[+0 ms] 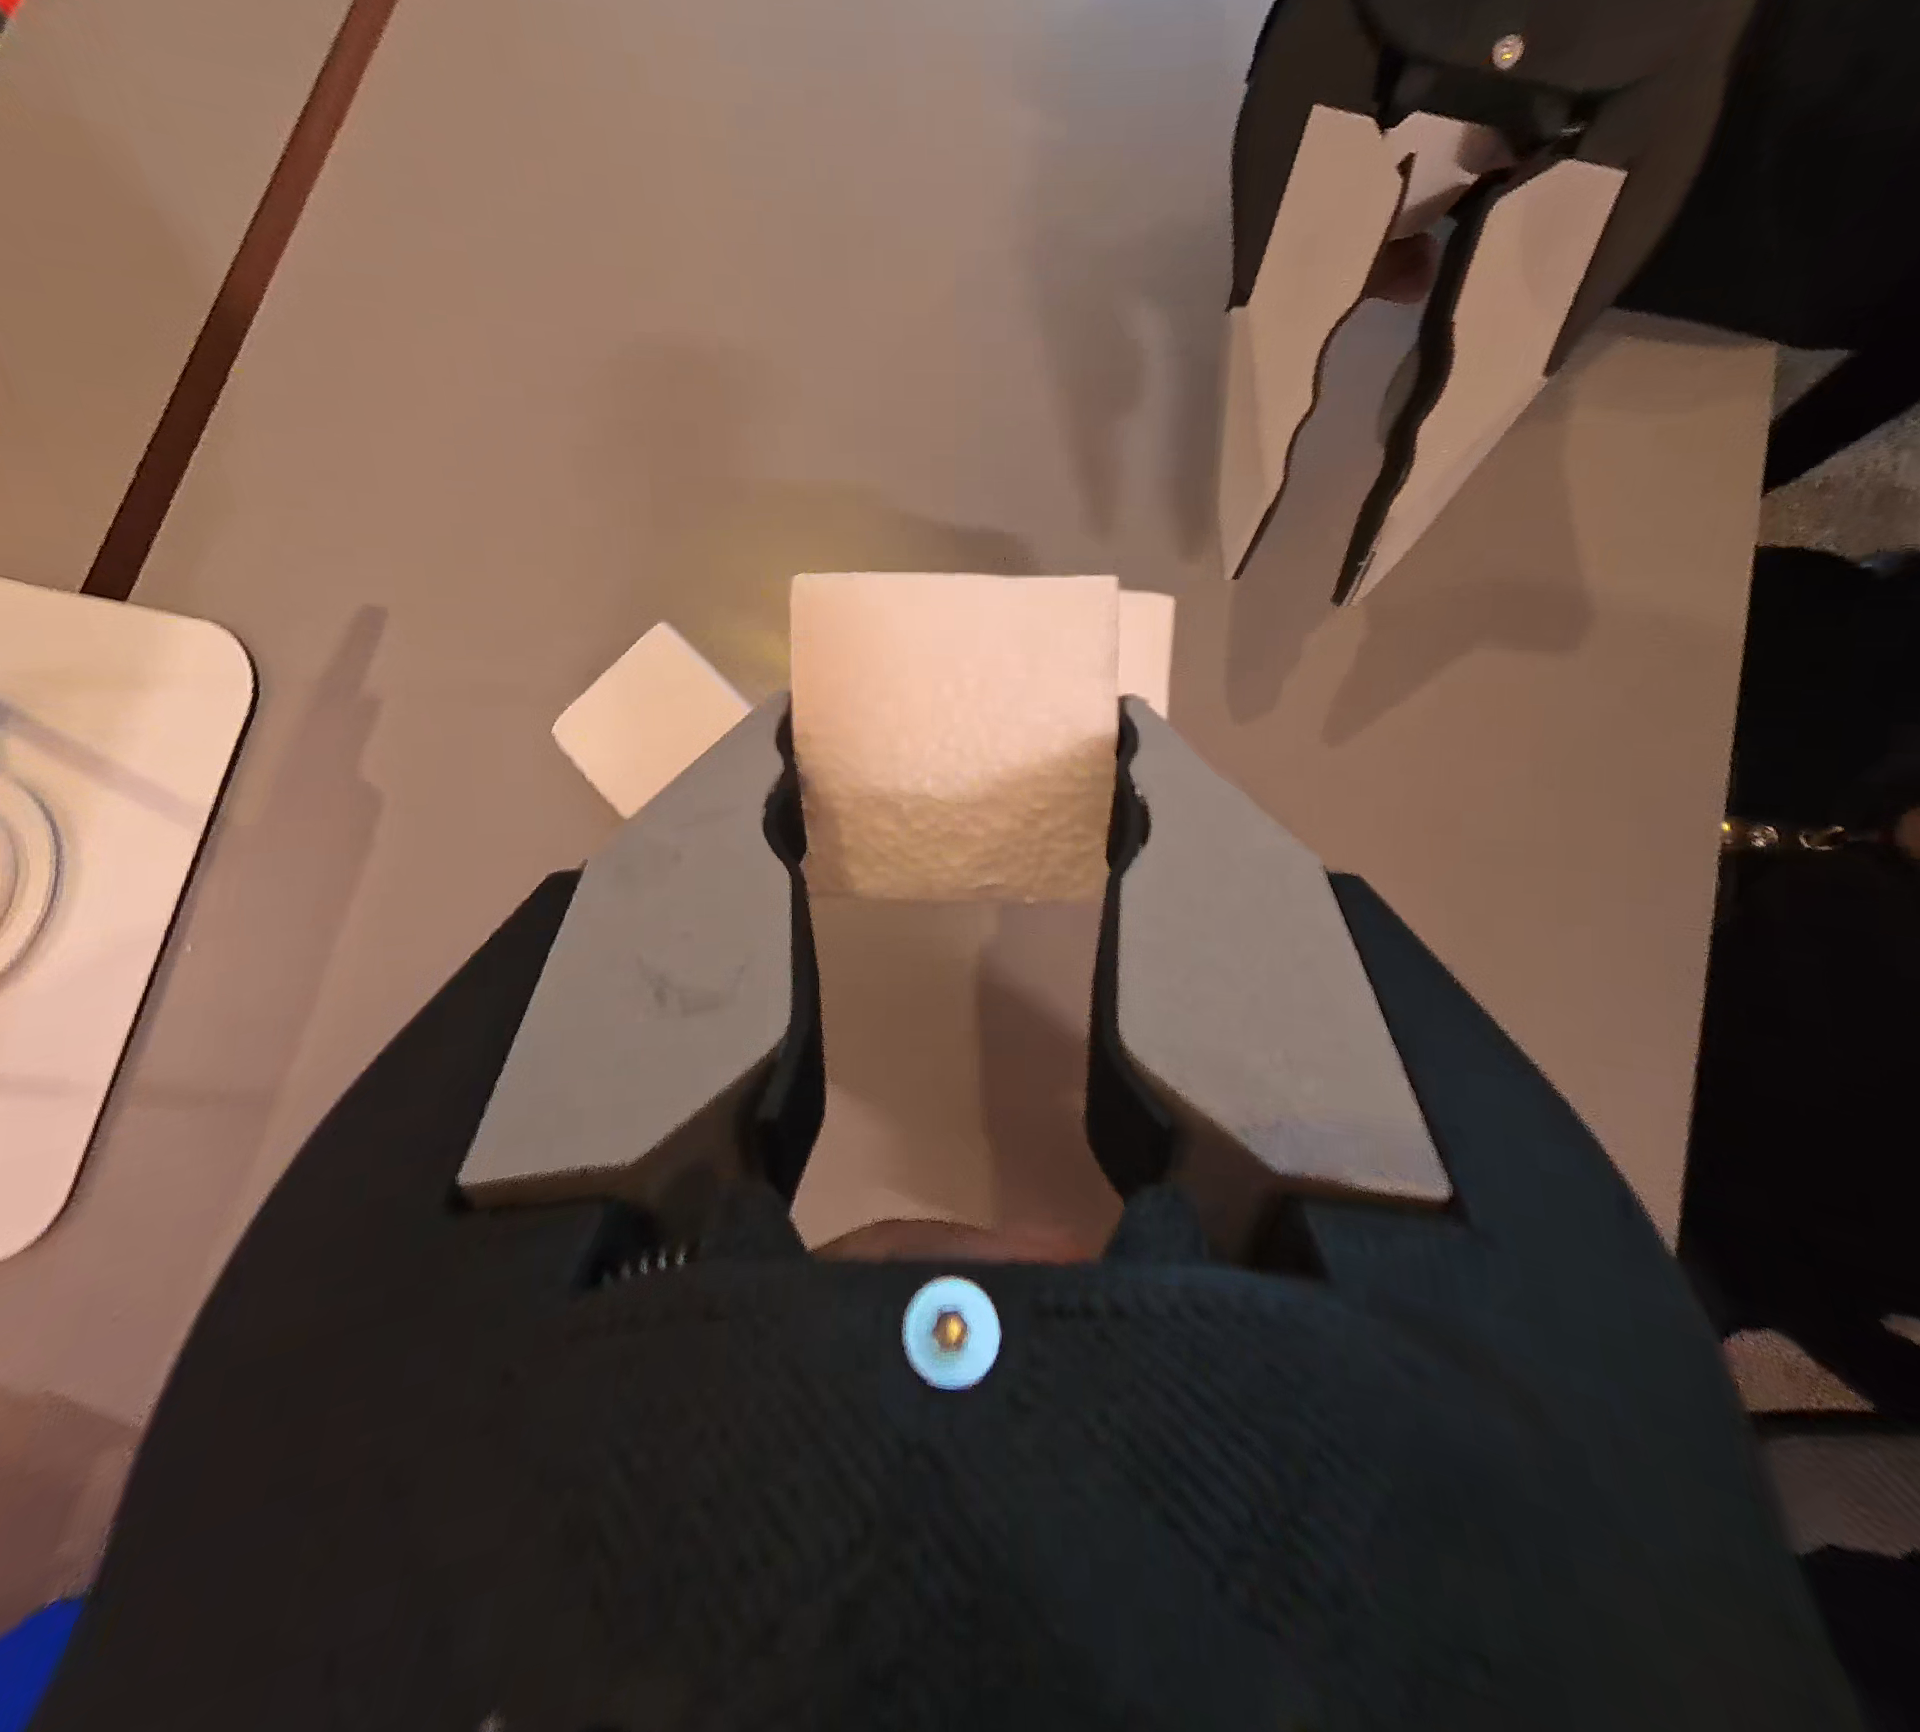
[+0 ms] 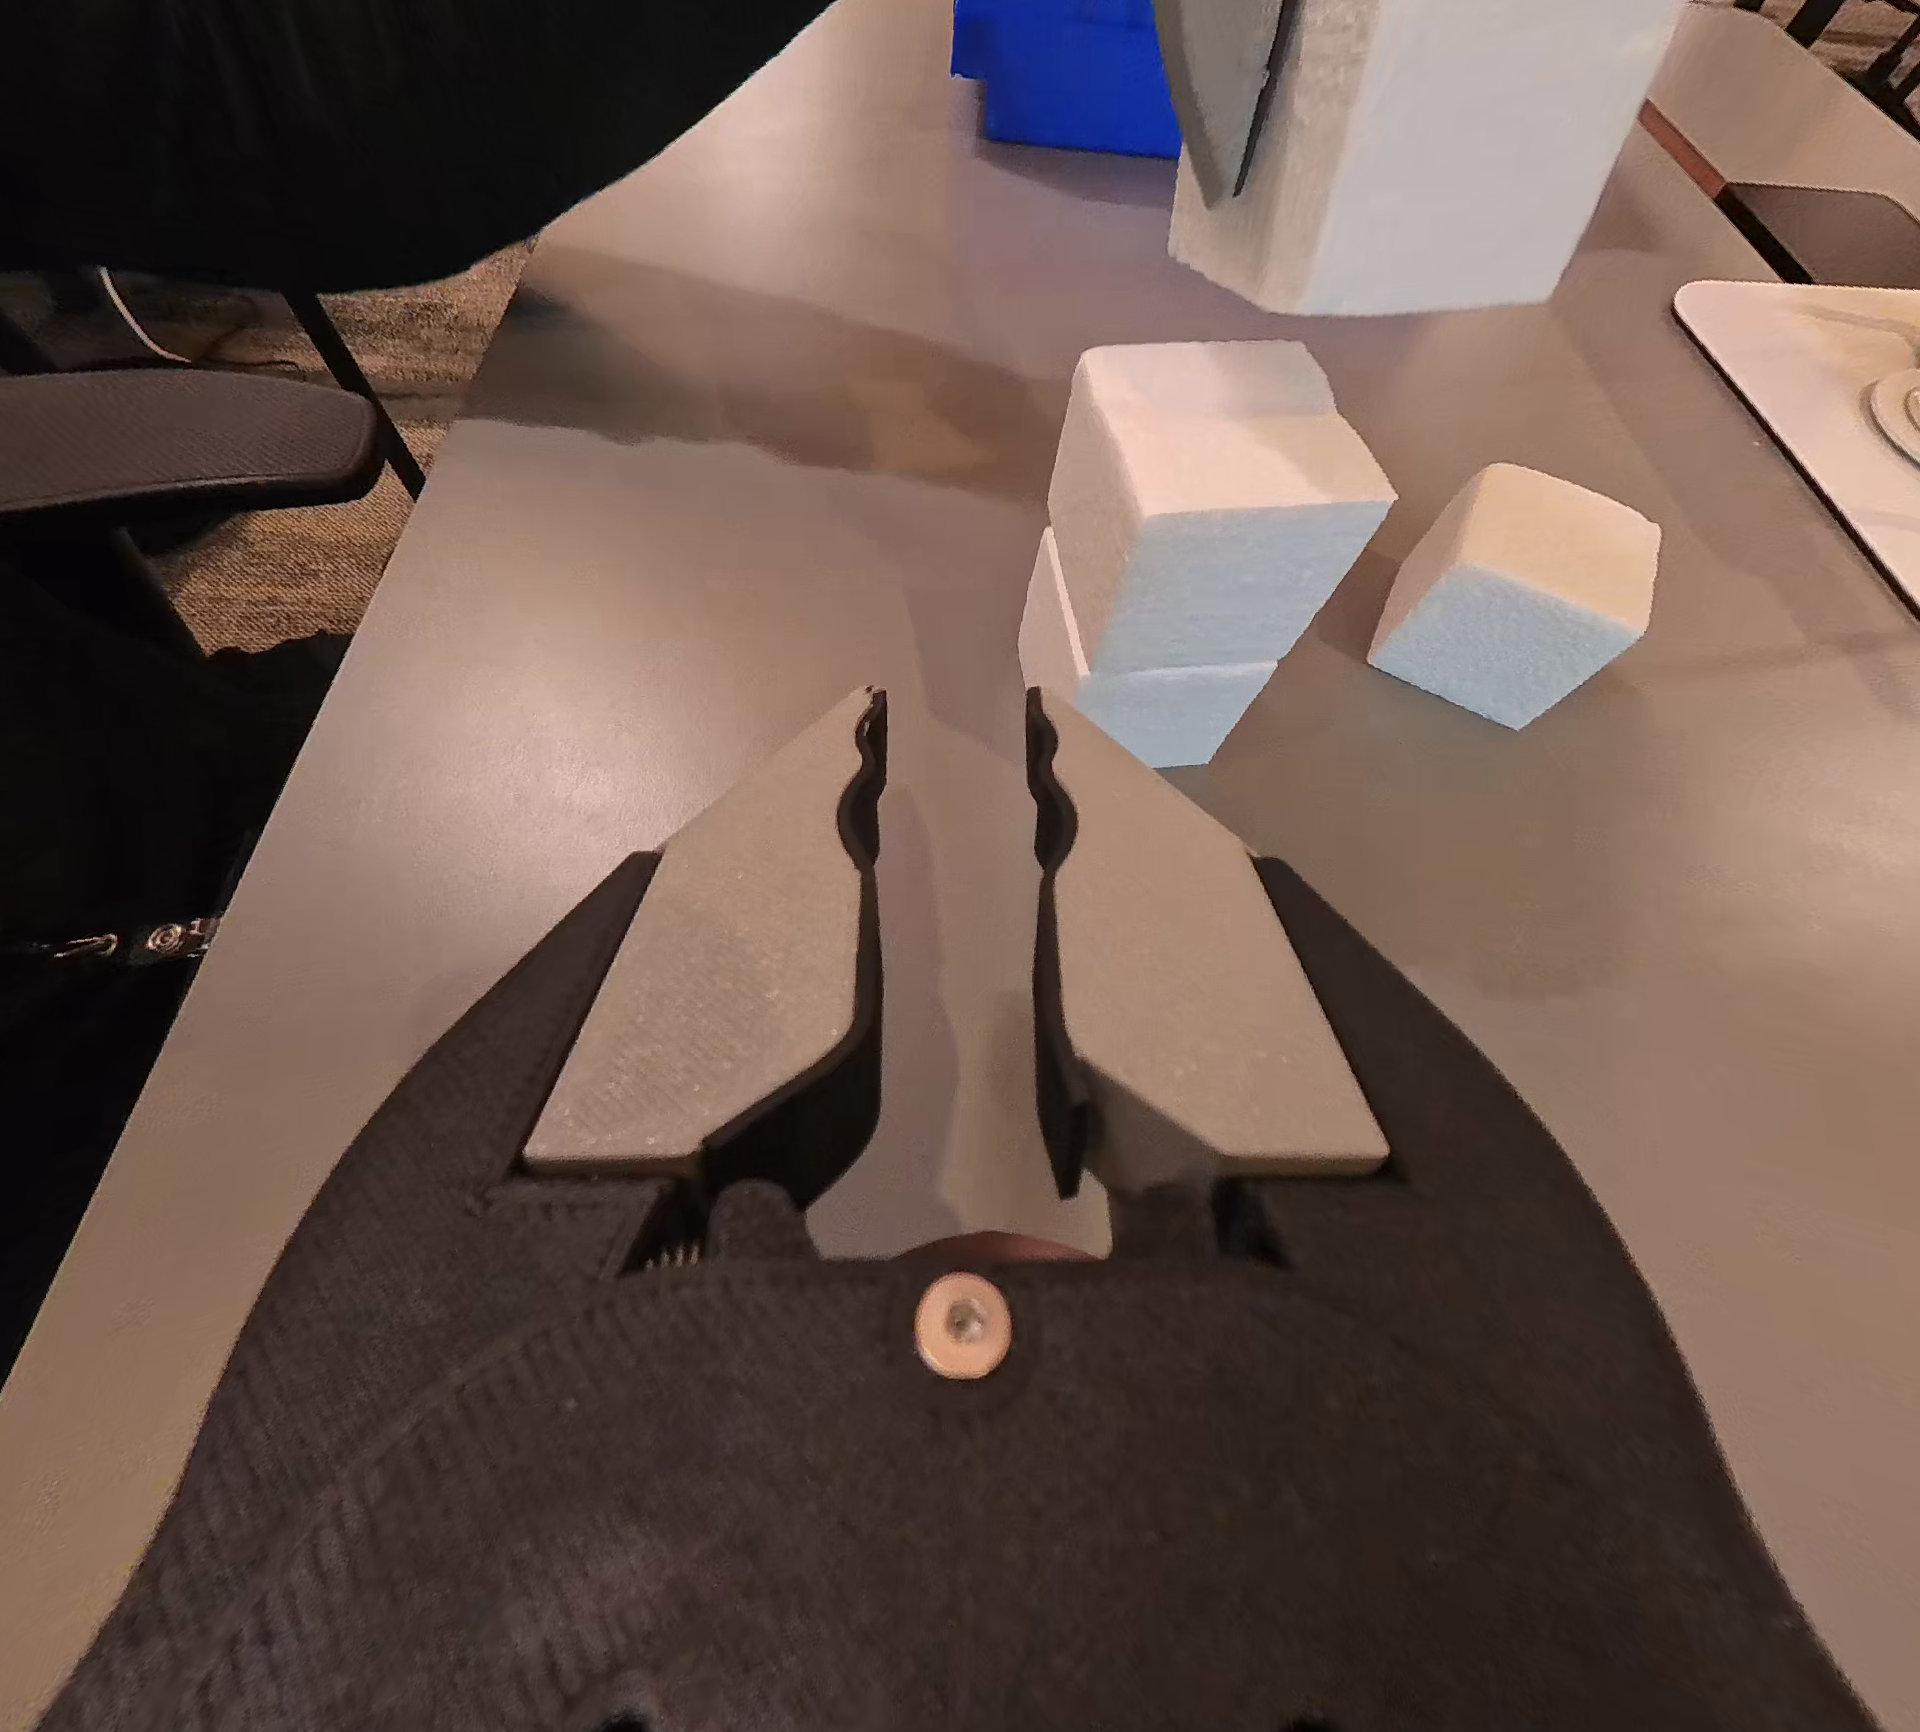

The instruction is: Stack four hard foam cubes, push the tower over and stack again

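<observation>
My left gripper (image 1: 951, 716) is shut on a white foam cube (image 1: 951, 737) and holds it in the air above the grey table (image 1: 727, 228). In the right wrist view that cube (image 2: 1455, 82) hangs above a stack of two cubes, the upper one (image 2: 1216, 498) turned slightly on the lower one (image 2: 1164, 706). Another cube (image 2: 1517, 591) lies alone to the right of the stack, and shows in the left wrist view (image 1: 644, 726) beside the held cube. My right gripper (image 2: 956, 706) is open a little, empty, near the stack and to its left. It also shows in the left wrist view (image 1: 1299, 570).
A blue bin (image 2: 1060, 51) stands at the far side of the table. A white board with rounded corners (image 2: 1808, 394) lies at the right, seen also in the left wrist view (image 1: 104, 851). The table's edge (image 1: 1756, 539) and a black chair (image 2: 177, 435) are beside my right gripper.
</observation>
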The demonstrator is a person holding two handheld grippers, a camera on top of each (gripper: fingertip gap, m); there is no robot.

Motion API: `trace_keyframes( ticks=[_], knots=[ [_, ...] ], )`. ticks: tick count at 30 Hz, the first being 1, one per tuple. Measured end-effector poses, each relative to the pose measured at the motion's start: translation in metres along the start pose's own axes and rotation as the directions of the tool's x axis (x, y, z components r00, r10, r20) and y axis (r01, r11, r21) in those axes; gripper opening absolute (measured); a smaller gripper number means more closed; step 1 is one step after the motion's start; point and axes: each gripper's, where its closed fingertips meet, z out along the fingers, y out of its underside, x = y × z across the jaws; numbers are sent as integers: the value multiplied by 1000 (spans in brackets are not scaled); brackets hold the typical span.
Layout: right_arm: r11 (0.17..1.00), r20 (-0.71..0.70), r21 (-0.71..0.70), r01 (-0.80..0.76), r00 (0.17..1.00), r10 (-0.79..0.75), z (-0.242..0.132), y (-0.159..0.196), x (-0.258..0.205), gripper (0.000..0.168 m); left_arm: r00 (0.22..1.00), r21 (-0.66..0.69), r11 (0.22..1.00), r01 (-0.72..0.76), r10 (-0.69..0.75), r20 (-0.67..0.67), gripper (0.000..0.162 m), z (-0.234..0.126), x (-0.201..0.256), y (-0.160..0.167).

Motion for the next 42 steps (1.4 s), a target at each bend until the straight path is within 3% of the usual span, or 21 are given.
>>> trace_keyframes(
  ticks=[16, 29, 37, 42],
  knots=[
    [1000, -5, -8, 9, 1000, -9, -4, 2, -1, 24, 994, -85, 994, -75, 68, -81, 57, 20, 22, -4],
    [1000, -6, -15, 8, 1000, -8, -4, 4, -1, 24, 994, -73, 994, -77, 71, -85, 60, 22, 24, -7],
    [1000, -7, -12, 13, 1000, -13, -5, 3, -1, 24, 999, 131, 991, 3, 4, -53, 69, 1, 11, -36],
    [1000, -12, -9, 13, 1000, -13, -5, 2, 0, 24, 954, 390, 887, 248, -293, 59, 62, -30, -51, -42]
  ],
)
